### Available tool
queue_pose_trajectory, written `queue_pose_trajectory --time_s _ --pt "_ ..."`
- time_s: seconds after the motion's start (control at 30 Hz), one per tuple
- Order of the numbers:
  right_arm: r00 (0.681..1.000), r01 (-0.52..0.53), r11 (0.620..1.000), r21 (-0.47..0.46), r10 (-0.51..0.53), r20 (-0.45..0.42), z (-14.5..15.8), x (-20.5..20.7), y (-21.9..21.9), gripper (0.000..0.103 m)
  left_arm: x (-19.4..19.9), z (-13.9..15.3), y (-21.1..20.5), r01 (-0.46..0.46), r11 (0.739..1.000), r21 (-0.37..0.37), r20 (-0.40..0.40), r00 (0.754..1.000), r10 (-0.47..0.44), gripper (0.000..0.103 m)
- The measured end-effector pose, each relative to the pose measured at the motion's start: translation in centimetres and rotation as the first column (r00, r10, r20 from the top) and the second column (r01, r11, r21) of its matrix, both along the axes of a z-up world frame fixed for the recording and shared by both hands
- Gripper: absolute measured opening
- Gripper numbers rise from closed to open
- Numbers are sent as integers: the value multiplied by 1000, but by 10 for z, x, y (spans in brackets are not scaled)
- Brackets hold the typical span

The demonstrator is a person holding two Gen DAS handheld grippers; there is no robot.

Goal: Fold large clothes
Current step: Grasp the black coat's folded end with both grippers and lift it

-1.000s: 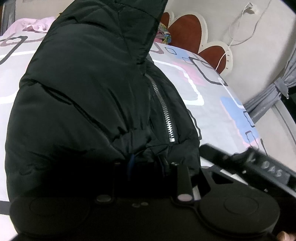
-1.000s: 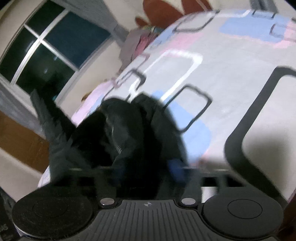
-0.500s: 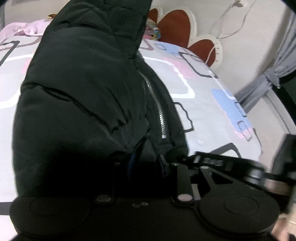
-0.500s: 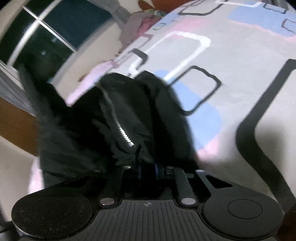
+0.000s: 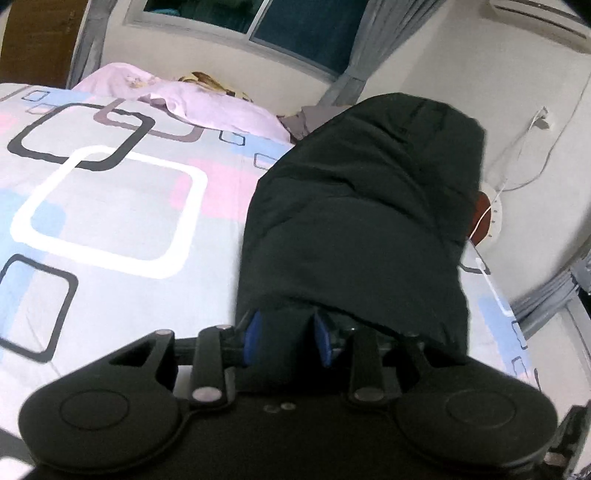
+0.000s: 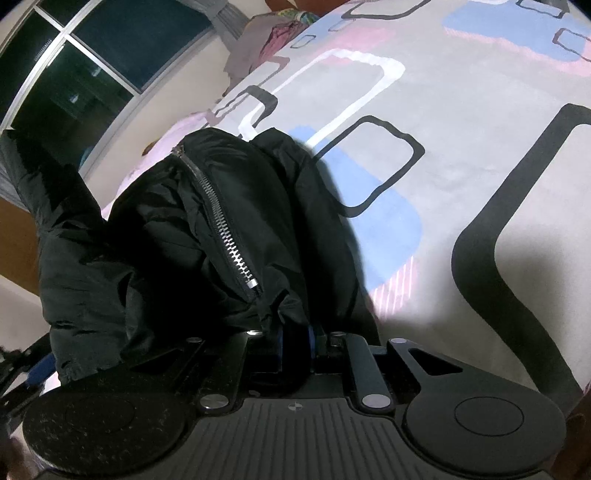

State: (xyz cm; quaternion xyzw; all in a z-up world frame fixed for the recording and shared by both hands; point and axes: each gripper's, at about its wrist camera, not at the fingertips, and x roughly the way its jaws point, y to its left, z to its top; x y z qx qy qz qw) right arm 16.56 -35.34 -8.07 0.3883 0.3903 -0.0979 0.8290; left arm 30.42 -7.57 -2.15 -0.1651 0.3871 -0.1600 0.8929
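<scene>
A black puffer jacket (image 5: 362,221) hangs lifted over the bed. My left gripper (image 5: 288,336) is shut on a fold of its black fabric, held between the blue pads (image 5: 253,334). In the right wrist view the jacket (image 6: 192,236) shows its silver zipper (image 6: 221,221), running down toward my right gripper (image 6: 295,339). That gripper is shut on the jacket's edge just below the zipper end. The fingertips of both grippers are buried in fabric.
The bed sheet (image 5: 110,221) has square patterns in blue, pink, white and black. A pink cloth (image 5: 192,107) and other clothes lie at the bed's far edge under the window (image 5: 295,33). A white cable (image 5: 528,147) hangs on the wall to the right.
The left gripper has swung left and lifted with the jacket; its view now faces the window and the zipper is out of sight. The right gripper closed in on the jacket's edge and holds it.
</scene>
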Motion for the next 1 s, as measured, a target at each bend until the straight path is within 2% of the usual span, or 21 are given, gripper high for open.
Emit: queue_pose_trajectory --time_s 0.07,0.23,0.33,0.43,0.53,0.73,0.87,0.9,0.93,1.0 --pt "1000 3 1000 1 -3 -6 0 1 0 12 15 -3 5 -1 998 -56 -15 1000 1 31" --pt "1000 9 1000 -4 -9 -15 1 0 1 12 52 0 9 55 997 -61 -3 998 -55 30" --pt "1000 20 1000 -8 -20 -23 0 0 2 12 61 1 -12 166 986 -18 14 986 -165 20" --pt "999 38 999 5 -38 -27 -3 -1 0 12 65 -1 -35 243 970 19 5 970 -243 20" --pt "999 40 999 13 -40 -29 -6 -3 0 12 73 -5 -58 298 950 91 -18 955 -297 20" --pt "998 60 998 17 -59 -30 -7 -4 0 12 70 -11 -94 331 909 253 -24 942 -336 20" --pt "994 106 994 -29 -106 7 12 -13 -5 13 72 -13 -93 340 905 255 -25 938 -345 20" --pt "994 111 992 -55 -110 18 19 -13 -4 17 74 -13 -93 346 903 256 -27 936 -351 20" --pt "993 121 989 -90 -119 25 25 -12 -3 35 76 -13 -93 353 899 261 -29 933 -358 20" --pt "990 136 979 -150 -128 60 38 -8 -1 54 78 -12 -94 373 884 281 -31 924 -380 20"
